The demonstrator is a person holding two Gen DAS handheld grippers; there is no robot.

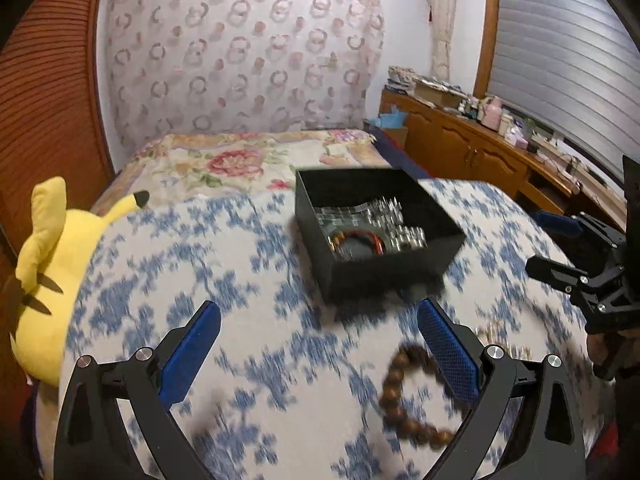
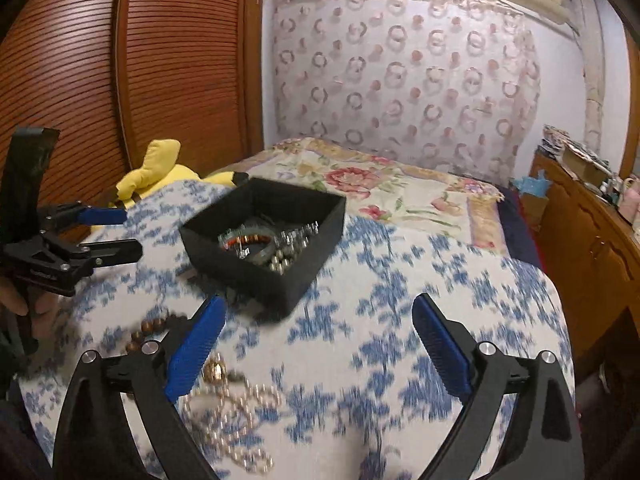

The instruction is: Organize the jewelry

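A black open box (image 1: pixel 384 268) sits on the blue-and-white bedspread and holds a red-brown bracelet (image 1: pixel 360 240) and shiny silver pieces; it also shows in the right wrist view (image 2: pixel 280 276). A brown wooden bead bracelet (image 1: pixel 404 400) lies on the cloth by my left gripper's right finger; part of it shows in the right wrist view (image 2: pixel 148 330). A pearl necklace (image 2: pixel 236 416) with a gold piece lies under my right gripper's left finger. My left gripper (image 1: pixel 320 316) is open and empty. My right gripper (image 2: pixel 318 308) is open and empty.
A yellow plush toy (image 1: pixel 52 272) lies at the bed's left edge. A floral quilt (image 1: pixel 240 164) covers the far bed. A wooden cabinet (image 1: pixel 480 152) with clutter runs along the right wall. A wooden slatted wardrobe (image 2: pixel 120 80) stands left.
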